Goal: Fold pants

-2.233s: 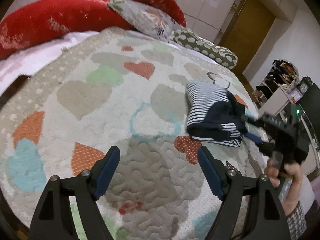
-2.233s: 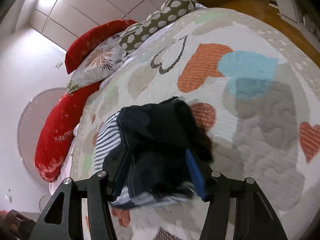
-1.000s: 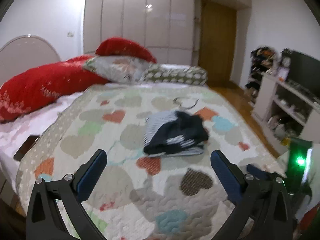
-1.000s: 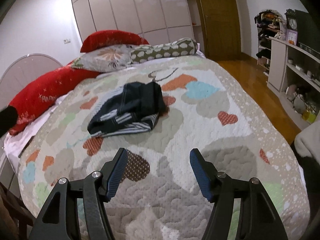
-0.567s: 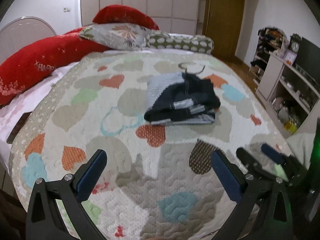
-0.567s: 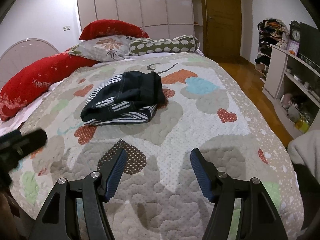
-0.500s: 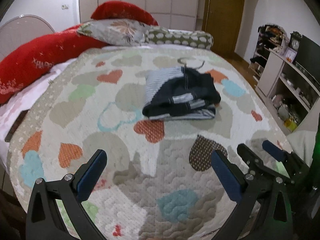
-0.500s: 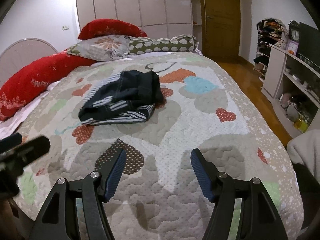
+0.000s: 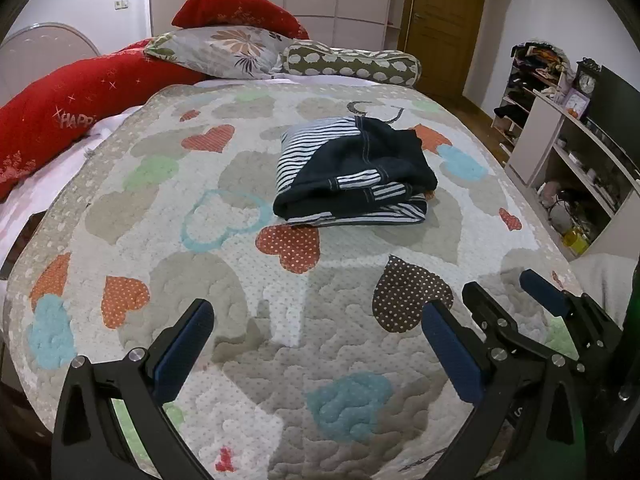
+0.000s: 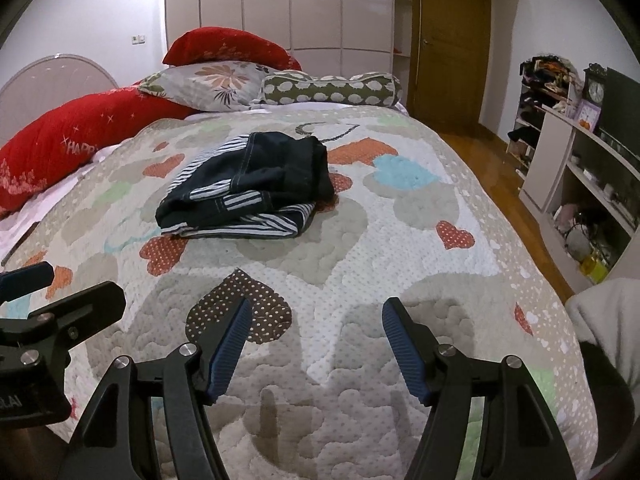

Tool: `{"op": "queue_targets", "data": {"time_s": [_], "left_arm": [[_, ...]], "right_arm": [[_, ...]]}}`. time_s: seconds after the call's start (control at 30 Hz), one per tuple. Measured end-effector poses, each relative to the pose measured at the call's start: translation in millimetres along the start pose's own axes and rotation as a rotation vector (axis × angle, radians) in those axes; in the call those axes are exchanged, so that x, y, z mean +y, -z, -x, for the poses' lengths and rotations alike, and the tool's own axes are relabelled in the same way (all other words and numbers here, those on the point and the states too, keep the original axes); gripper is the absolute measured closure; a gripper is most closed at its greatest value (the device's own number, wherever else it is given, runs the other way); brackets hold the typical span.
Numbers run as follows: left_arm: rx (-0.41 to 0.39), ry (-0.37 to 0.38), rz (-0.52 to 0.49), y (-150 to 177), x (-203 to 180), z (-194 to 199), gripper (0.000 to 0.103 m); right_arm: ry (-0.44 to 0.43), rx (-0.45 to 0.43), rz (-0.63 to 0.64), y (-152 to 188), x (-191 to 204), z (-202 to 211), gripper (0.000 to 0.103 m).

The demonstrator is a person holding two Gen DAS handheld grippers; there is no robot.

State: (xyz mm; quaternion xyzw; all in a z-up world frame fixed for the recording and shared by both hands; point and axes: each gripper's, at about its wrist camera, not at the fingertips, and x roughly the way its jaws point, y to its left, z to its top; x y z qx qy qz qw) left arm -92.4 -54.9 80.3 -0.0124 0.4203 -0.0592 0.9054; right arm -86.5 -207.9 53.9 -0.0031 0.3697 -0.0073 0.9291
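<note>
Your folded pants (image 9: 352, 176) lie on the quilt (image 9: 256, 360); your left gripper (image 9: 316, 344) and right gripper (image 10: 316, 344) hover with jaws apart, holding nothing.

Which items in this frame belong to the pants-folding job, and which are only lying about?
Job:
- folded pants, dark with striped panels, lying on the quilt
- left gripper, open, empty
- right gripper, open, empty

Lying about:
- red pillow
- floral pillow
- spotted bolster
- clock on the shelf unit
</note>
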Motion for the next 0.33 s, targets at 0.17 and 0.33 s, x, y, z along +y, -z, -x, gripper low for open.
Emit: {"op": "queue_targets", "data": {"time_s": [0.17, 0.33], "left_arm": [[0.011, 0.001, 0.011, 1.6, 2.4, -4.4, 0.000], [0.017, -0.005, 0.021, 1.8, 6.4, -8.4, 0.000]], "right_arm": [[0.000, 0.014, 0.000, 1.6, 1.4, -4.6, 0.031], [0.003, 0.026, 0.003, 3.5, 4.3, -8.7, 0.031]]}}
